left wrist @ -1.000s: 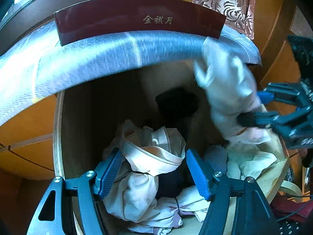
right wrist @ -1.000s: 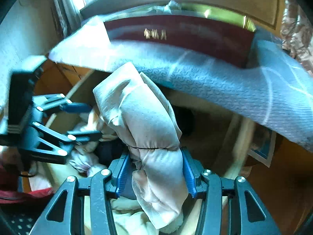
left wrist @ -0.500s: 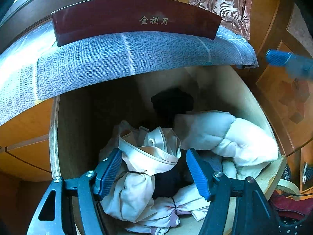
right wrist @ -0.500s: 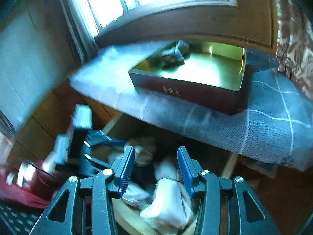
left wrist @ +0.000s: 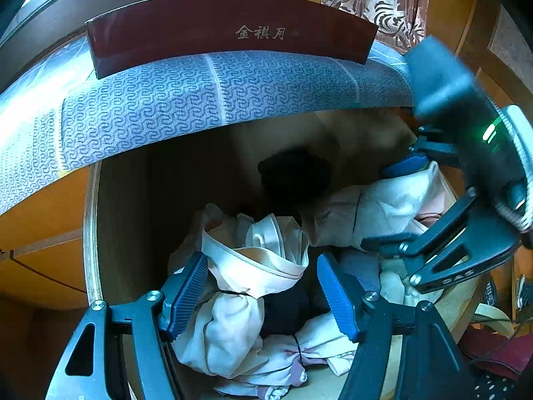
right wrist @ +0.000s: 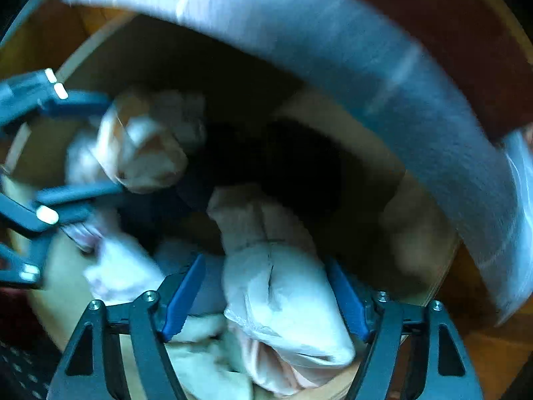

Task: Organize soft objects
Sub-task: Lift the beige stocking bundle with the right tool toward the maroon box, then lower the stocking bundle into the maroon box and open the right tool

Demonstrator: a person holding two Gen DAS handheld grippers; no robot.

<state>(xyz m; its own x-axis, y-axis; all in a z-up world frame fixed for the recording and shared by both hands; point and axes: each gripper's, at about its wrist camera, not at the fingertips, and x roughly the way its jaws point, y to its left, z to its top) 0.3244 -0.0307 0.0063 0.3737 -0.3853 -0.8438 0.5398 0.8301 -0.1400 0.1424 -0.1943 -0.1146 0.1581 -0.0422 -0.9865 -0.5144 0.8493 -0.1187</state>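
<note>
Right gripper [right wrist: 263, 295] jaws have just been opening, now spread around the white bundle [right wrist: 286, 296] at lower centre, in the drawer [left wrist: 91, 220]. I judge it light, squashy; grip at its tied waist.

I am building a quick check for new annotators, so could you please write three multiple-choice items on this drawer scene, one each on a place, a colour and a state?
1. Where does the dark red box sit?
A. inside the drawer
B. on the patterned blue cloth above the drawer
C. on the floor

2. What colour are the pads of the left gripper?
A. blue
B. yellow
C. white

3. How does the right gripper stand around the white tied bundle?
A. clamped tight on it
B. jaws wide, bundle between them
C. far from it

Answers: 1 B, the box rests on the cloth over the wooden drawer. 2 A, both pads show blue. 3 B, its jaws have just been opening and a gap shows at the left pad.
</note>
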